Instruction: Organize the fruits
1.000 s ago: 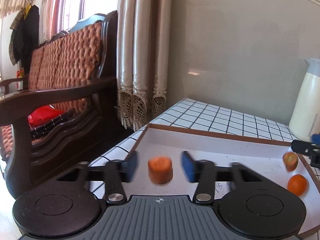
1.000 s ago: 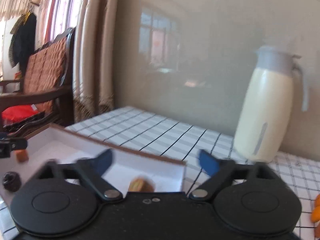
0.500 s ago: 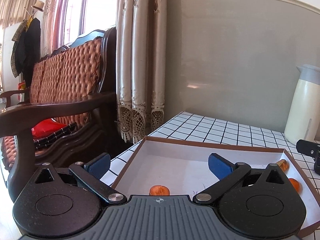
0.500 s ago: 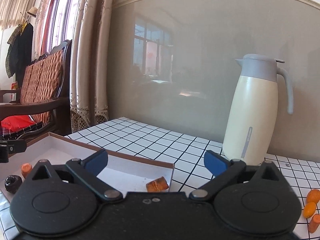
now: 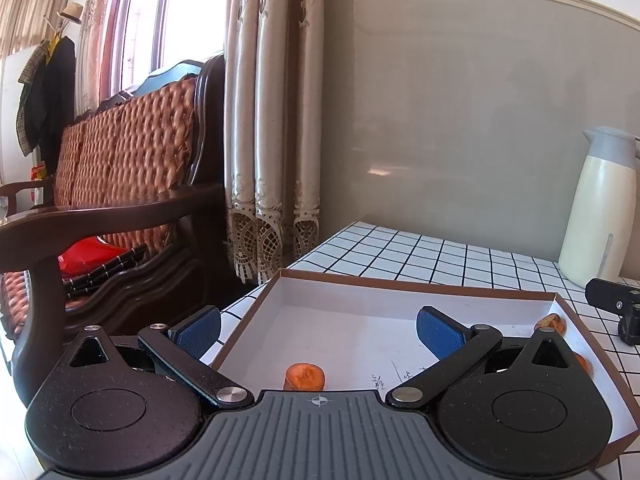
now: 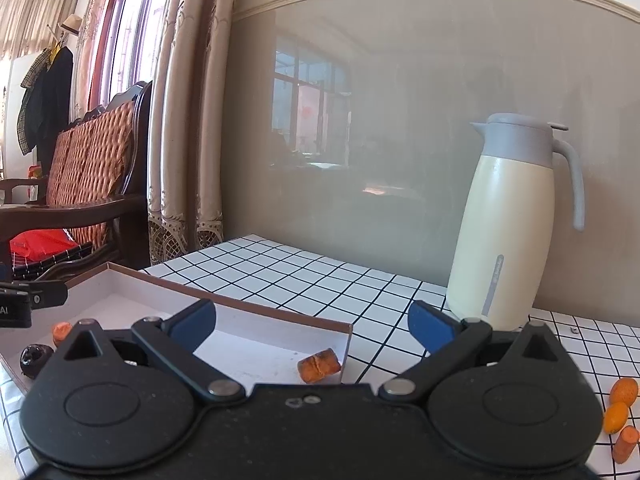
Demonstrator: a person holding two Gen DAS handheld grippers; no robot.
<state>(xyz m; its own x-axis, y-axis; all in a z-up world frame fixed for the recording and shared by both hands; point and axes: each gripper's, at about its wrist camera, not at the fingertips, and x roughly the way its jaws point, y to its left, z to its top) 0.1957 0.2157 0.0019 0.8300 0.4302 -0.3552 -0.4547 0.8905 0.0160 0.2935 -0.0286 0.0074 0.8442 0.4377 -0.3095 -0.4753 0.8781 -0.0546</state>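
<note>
A shallow white box with a brown rim (image 5: 400, 282) lies on the checked table. My left gripper (image 5: 318, 326) is open and empty above the box; an orange carrot slice (image 5: 305, 376) lies on the box floor just below it. Another orange piece (image 5: 551, 322) lies at the box's right wall. My right gripper (image 6: 312, 322) is open and empty over the box's right corner (image 6: 344, 330), where an orange-brown piece (image 6: 319, 365) lies. A carrot slice (image 6: 61, 331) and a dark fruit (image 6: 35, 359) lie at the box's left end. Small oranges (image 6: 623, 392) and a carrot piece (image 6: 626, 444) lie on the table at right.
A cream thermos jug (image 6: 510, 224) stands at the back of the table by the grey wall. A wooden sofa (image 5: 120, 184) and curtains (image 5: 276, 120) stand left of the table. The table's left edge runs beside the box.
My left gripper opened and let go of the carrot slice, which now lies in the box. Both grippers rose and drew back a little.
</note>
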